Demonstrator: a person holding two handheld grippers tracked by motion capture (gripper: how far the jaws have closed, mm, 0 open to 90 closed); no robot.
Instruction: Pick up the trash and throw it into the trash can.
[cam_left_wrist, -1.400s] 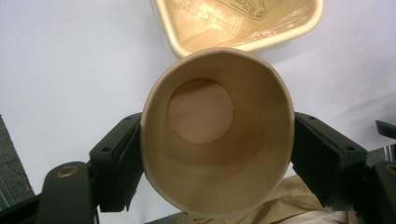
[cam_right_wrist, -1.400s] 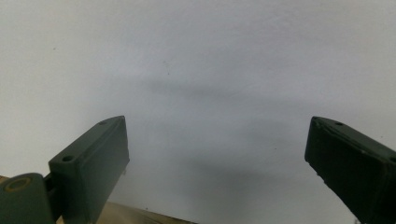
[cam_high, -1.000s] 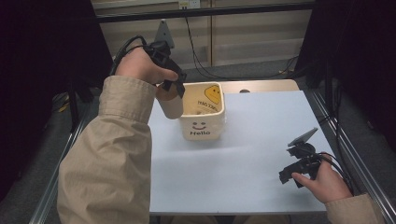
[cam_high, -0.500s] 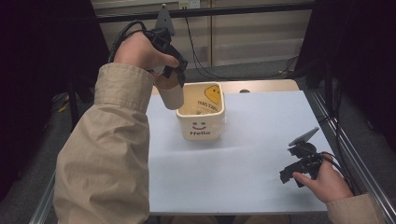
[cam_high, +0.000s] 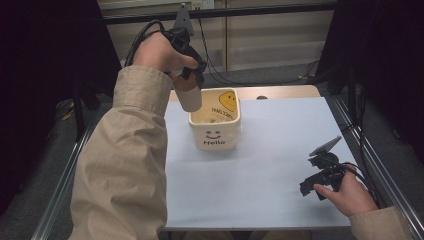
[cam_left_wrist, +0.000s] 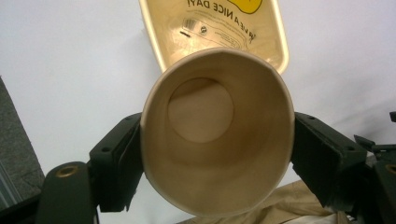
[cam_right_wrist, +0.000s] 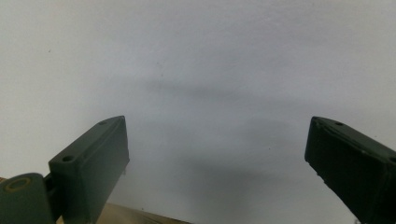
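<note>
**Paper cup held above the "Hello" tub**

Beige sleeve first: at the left of the high view your left forearm reaches up and forward over the table's left edge, and your left hand (cam_high: 159, 51) carries the left gripper (cam_high: 192, 82) raised above the far left part of the white table (cam_high: 270, 165). Its jaws are clamped on a plain tan paper cup (cam_high: 190, 97), one on each side of the wall near the rim. In the left gripper view you look straight down the cup's (cam_left_wrist: 215, 135) open mouth to its round base; the rim is pressed slightly out of round between the two black jaws, and nothing lies inside.

Just right of the cup, and lower, stands a cream square tub (cam_high: 216, 131) on the table. Its near face bears a small smiling face above the word "Hello". Its far inner wall carries a yellow smiley and a line of print too small to read from above. From the left gripper view the tub (cam_left_wrist: 159, 28) shows beyond the cup, and the print reads "...VE A NICE DAY!", with a barcode and small marks beside it.

At the far right, near the table's front corner, your right hand (cam_high: 345, 192) holds the right gripper (cam_high: 306, 189) low over the bare surface, well apart from the tub. In the right gripper view its jaws stand wide, with white tabletop (cam_right_wrist: 205, 84) between them.
</note>
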